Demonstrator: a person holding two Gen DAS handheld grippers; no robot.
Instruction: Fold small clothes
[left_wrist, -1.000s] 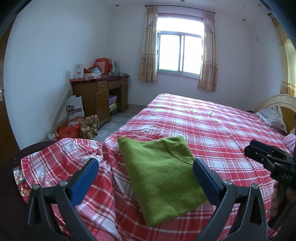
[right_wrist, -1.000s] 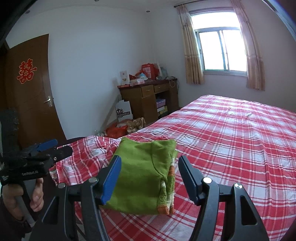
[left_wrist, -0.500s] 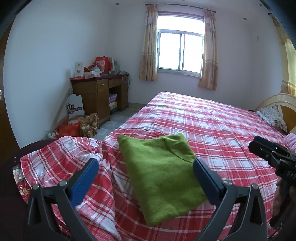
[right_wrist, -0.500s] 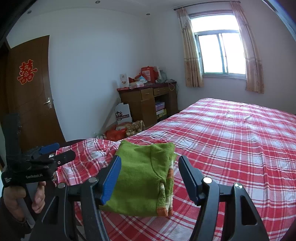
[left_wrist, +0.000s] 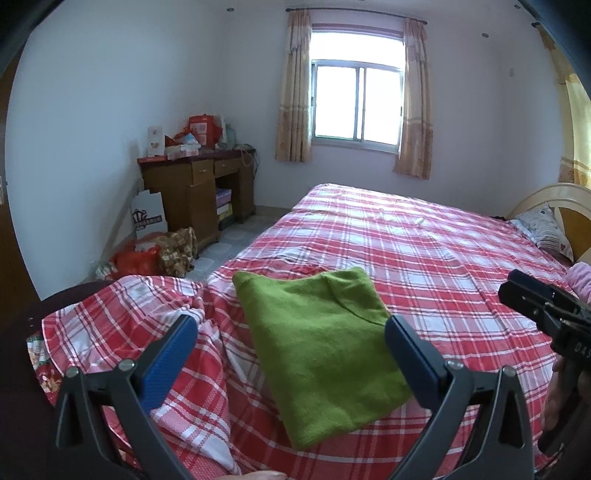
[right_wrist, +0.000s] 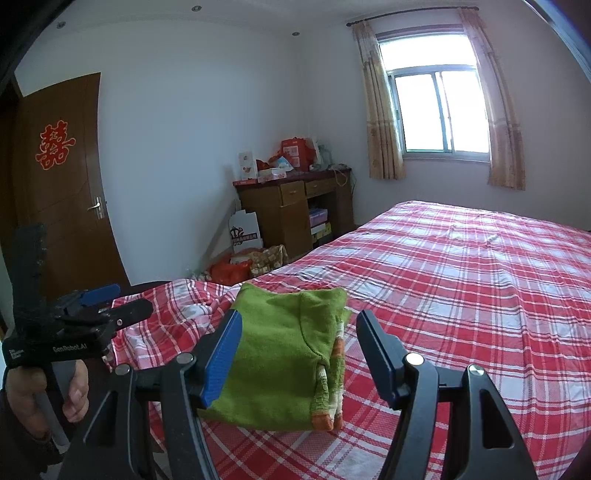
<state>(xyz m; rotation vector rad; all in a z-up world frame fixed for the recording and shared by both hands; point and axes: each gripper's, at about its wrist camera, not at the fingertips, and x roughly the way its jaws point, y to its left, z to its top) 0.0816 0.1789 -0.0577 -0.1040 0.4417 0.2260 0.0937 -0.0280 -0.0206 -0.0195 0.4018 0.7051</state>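
Fleece, by the look of it: the green garment (left_wrist: 317, 347) lies folded into a compact rectangle near the corner of the bed (left_wrist: 424, 236), flat on the red-and-white plaid sheet, and nothing is touching it. The left gripper (left_wrist: 290, 354) hangs above and short of it with its blue pads spread wide, one either side of the bundle in view and empty between. From the other camera the right gripper (right_wrist: 299, 354) is just as open and just as empty, hovering off the cloth, and here the garment's (right_wrist: 280, 354) layered side shows: stacked edges and an orange-and-cream striped cuff (right_wrist: 328, 398) poking out at the near right corner. This will handle soft and light, with no stiffness of its own, so I judge that any lift from one point lets the layers droop and slide apart. The fuzzy surface should grip the pads well enough; slipping is not the worry, unfolding is. If it needs moving or one more fold, the sensible hold is through all layers at the two near corners, one tool each, pinching deep rather than at the top ply. The loose cuff wants tucking first. The fold itself looks finished or nearly so.
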